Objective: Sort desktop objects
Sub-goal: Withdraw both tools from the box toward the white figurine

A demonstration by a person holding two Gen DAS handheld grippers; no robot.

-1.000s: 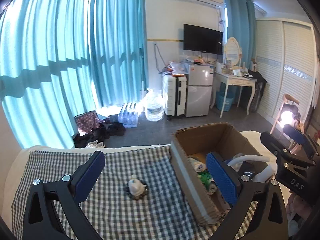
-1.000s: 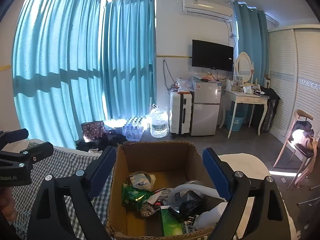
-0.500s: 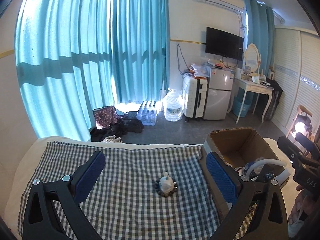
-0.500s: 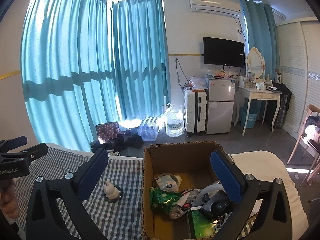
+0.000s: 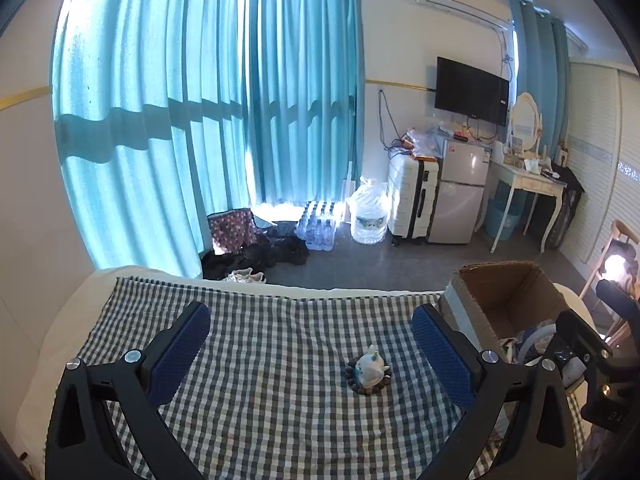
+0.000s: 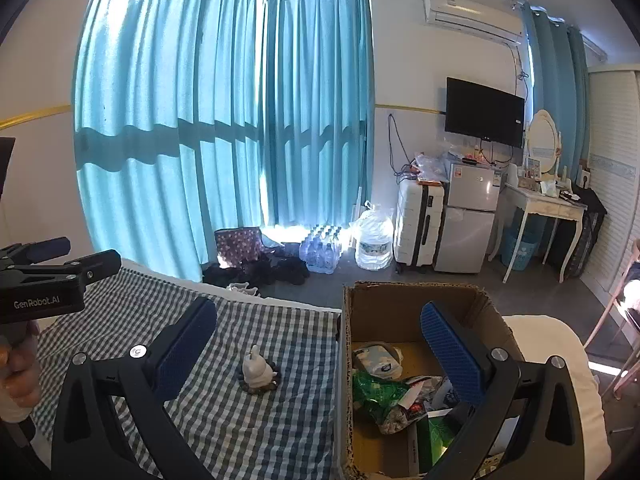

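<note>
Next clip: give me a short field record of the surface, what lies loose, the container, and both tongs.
surface: checked cloth
loose item: small white figurine on a dark beaded ring, upright on the cloth
container: open cardboard box beside the cloth, holding packets and clutter
left tongs: open, empty, figurine ahead between the fingers' line
right tongs: open, empty, straddling the box's near-left wall

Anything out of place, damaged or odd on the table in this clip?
One item stands alone: a small white figurine on a ring of dark beads sits on the checked tablecloth, outside the cardboard box holding the other clutter. The box's top edge is ragged and torn. Nothing looks spilled.
</note>
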